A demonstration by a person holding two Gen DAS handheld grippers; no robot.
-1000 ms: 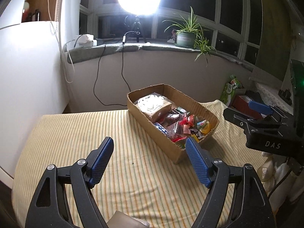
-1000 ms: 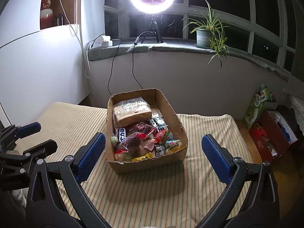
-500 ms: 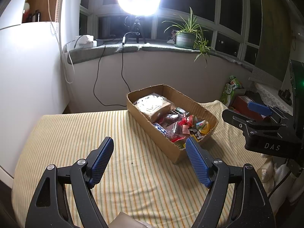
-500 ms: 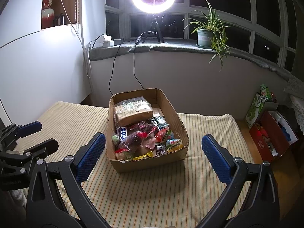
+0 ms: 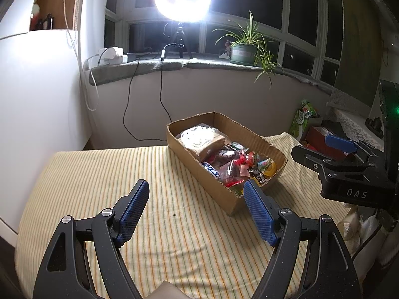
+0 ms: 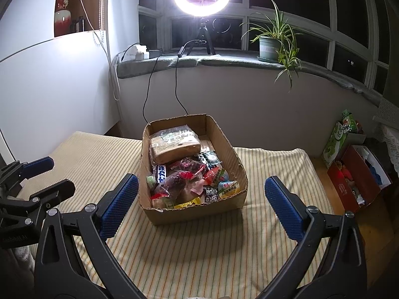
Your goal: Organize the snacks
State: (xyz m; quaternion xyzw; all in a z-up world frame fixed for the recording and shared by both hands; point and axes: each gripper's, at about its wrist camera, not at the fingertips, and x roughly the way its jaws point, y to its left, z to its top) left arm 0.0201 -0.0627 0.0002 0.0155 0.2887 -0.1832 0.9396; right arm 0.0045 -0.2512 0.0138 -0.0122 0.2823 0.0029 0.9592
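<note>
On the striped bed cover (image 6: 199, 249) I hold the left gripper (image 5: 195, 208) and right gripper (image 6: 200, 200) wide open and empty; I should lower slowly to the cardboard box (image 6: 199, 214), near the cover's far edge, and pinch only one snack (image 6: 174, 183).

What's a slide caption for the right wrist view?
Open right gripper faces snack-filled cardboard box on striped cloth.

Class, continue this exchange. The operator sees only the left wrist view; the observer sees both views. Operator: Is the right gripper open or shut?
Observer: The right gripper is open, fingers wide apart, with the cardboard box showing between them.
Operator: Is anything hidden behind the long box wall facing me?
Observer: Yes, a small green round candy lies against that wall, beside the blue-and-white bar.
</note>
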